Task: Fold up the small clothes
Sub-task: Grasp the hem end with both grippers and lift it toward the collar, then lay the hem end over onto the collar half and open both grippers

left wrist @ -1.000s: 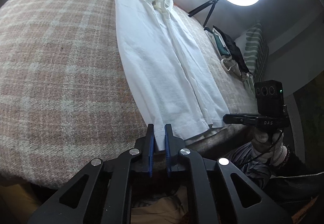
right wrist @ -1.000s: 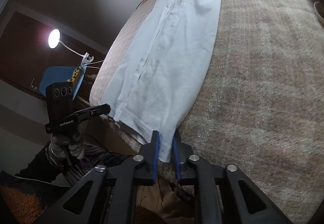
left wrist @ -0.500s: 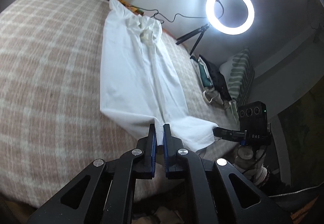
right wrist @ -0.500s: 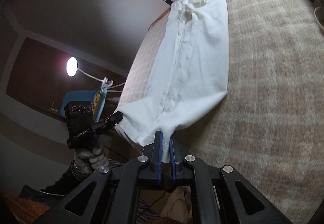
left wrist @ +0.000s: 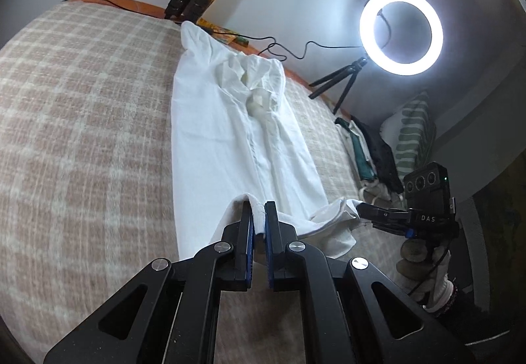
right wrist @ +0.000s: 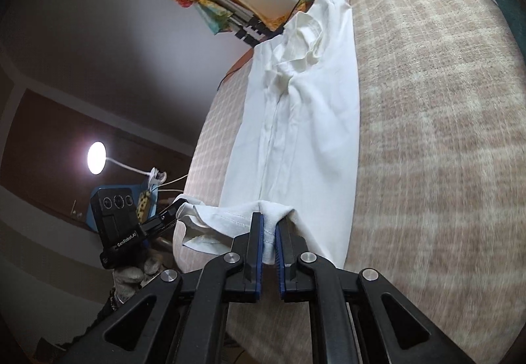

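Left tool (left wrist: pixel 258 216) is pinching the near hem of the white shirt (left wrist: pixel 230 133), jaws pressed tight on the cloth, and my right tool (right wrist: pixel 269 232) has the other hem corner clamped the same way. From each wrist view I can see the other tool across the hem: the right tool (left wrist: pixel 365 211) biting its corner, the left tool (right wrist: pixel 171 212) doing likewise. The hem is lifted off the plaid bed (left wrist: pixel 82 133) and curling over; the rest of the shirt lies flat down the bed, collar at the far end near the ring light (left wrist: pixel 401 32).

The fold, as I judge it, wants both corners carried toward the collar together, level, with the hem taut between them so it doesn't sag. I'd keep low over the cloth, then lay the hem square on the shoulders before letting go. The risk is dragging the flat part along.
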A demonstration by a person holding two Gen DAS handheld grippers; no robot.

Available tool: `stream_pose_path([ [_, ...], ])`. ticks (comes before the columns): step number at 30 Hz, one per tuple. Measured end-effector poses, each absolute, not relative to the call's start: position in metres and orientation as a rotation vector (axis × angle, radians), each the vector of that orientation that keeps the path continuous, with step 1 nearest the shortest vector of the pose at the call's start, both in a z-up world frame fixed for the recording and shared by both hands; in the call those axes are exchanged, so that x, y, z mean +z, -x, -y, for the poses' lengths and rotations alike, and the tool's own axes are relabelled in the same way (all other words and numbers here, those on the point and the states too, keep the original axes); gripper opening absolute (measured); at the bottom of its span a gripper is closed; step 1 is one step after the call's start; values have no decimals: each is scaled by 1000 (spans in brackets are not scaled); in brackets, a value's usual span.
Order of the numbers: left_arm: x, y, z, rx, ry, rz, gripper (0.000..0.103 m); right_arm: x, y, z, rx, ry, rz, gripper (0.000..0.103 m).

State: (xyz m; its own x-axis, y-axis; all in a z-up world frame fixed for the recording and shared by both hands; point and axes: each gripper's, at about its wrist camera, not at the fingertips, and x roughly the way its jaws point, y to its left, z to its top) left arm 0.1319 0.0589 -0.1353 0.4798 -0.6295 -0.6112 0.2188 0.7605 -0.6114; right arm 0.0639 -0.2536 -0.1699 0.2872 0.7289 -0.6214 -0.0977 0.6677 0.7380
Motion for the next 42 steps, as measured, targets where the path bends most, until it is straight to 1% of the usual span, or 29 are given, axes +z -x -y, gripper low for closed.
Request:
stream_pose_path([
  [6,-150,-158,-57,-507,491,-972,4,-197,-88,262,541,-717,-1215,5],
  [14,-166,-171,-57,-455,489,-1001,4,-209,-103,255,503,-691,-1235,5],
  [16,-166,-174,-59,-426,479,-1005,11,-209,-104,256,488,-670,-1236,8],
  [17,-164,-174,-61,-405,480,-1003,23,-207,-105,256,473,-648,-1234,9],
  [18,-161,-174,-64,-398,486,-994,33,-202,-105,255,460,-603,-1221,17],
  [19,-155,-171,-68,-396,493,-970,37,-195,-104,255,440,-549,-1196,22],
  [20,-149,-168,-70,-392,487,-945,40,-186,-102,255,419,-489,-1161,32],
  [23,-130,-154,-71,-423,424,-874,40,-163,-93,250,479,-391,-1087,32],
  [25,-123,-141,-64,-457,365,-849,40,-152,-84,238,561,-318,-1065,30],
  [26,-122,-135,-59,-480,333,-847,37,-149,-81,230,601,-280,-1066,29],
  [29,-131,-128,-38,-543,256,-892,37,-153,-70,202,726,-188,-1094,25],
  [32,-148,-132,-22,-575,230,-962,37,-166,-67,178,770,-126,-1131,24],
  [36,-158,-154,-16,-542,225,-994,37,-183,-83,170,735,-125,-1163,24],
  [42,-148,-180,-36,-361,198,-906,37,-178,-111,206,464,-133,-1098,26],
])
